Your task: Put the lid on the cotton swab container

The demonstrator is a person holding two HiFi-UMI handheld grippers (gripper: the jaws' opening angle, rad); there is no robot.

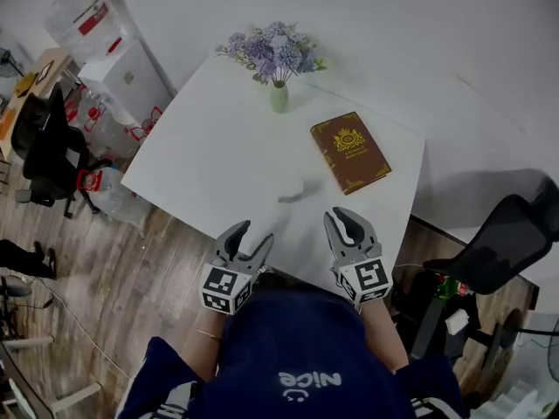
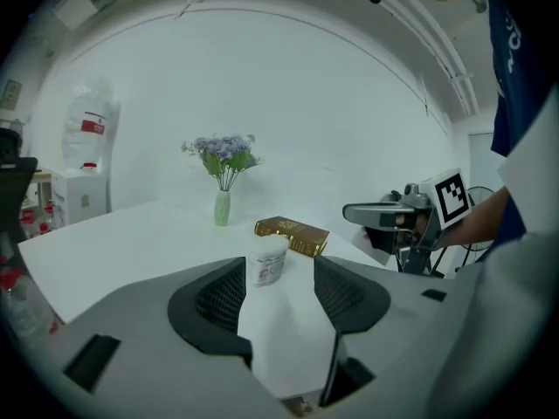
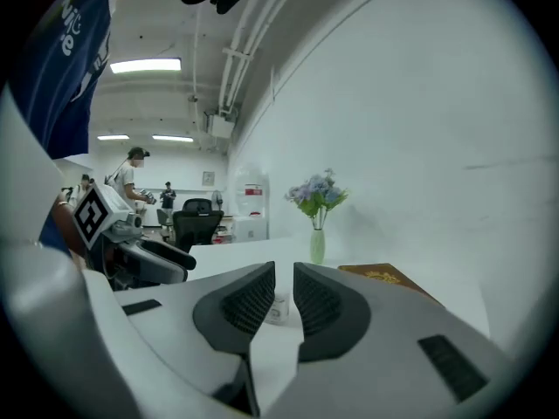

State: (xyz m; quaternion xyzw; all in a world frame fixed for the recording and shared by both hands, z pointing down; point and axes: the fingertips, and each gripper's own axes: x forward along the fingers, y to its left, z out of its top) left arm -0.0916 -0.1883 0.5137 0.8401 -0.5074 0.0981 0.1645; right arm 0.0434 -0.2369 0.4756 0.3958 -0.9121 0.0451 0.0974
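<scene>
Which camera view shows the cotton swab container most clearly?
The left gripper view: the cotton swab container stands in plain sight, label visible, beyond the open jaws. The head view shows only a pale blur; the right gripper view shows a sliver between its near-shut jaws.

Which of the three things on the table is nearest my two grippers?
The white cotton swab container, closest to the near edge. The brown book lies farther right; the flower vase stands at the far corner.
</scene>
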